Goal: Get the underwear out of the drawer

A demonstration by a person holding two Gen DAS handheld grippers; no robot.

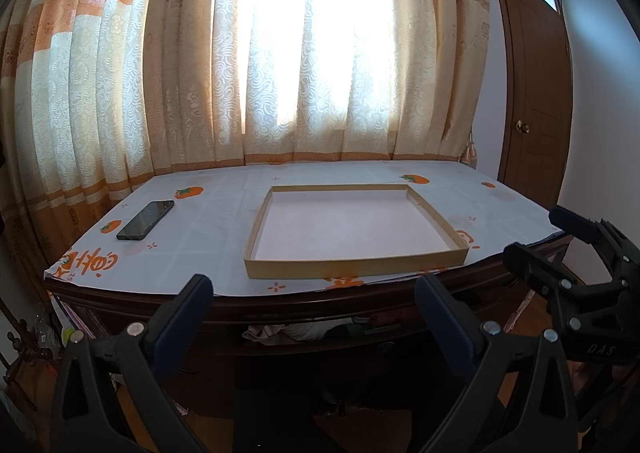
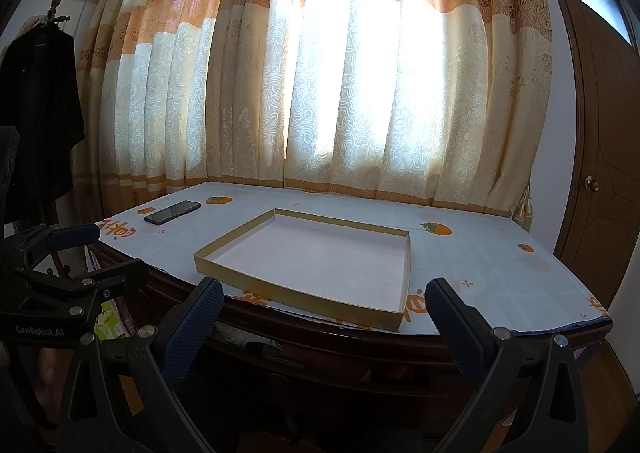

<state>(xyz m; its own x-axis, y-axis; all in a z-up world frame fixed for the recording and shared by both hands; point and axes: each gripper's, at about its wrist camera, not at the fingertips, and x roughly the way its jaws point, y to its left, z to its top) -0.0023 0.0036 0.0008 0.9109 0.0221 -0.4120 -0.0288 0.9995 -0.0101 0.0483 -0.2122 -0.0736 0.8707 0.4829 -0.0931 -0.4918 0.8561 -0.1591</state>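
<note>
Under the table's front edge a dark wooden drawer stands slightly pulled out. Pale crumpled fabric, likely the underwear, shows in the gap, and most of it is hidden in shadow. My left gripper is open and empty, held in front of the drawer and apart from it. My right gripper is also open and empty, facing the same drawer, where the greyish fabric peeks out. Each gripper shows in the other's view: the right gripper at the right, the left gripper at the left.
On the white persimmon-print tablecloth lie a shallow cardboard tray and a black phone. Curtains hang behind the table. A brown door stands to the right, and a dark coat hangs at the left.
</note>
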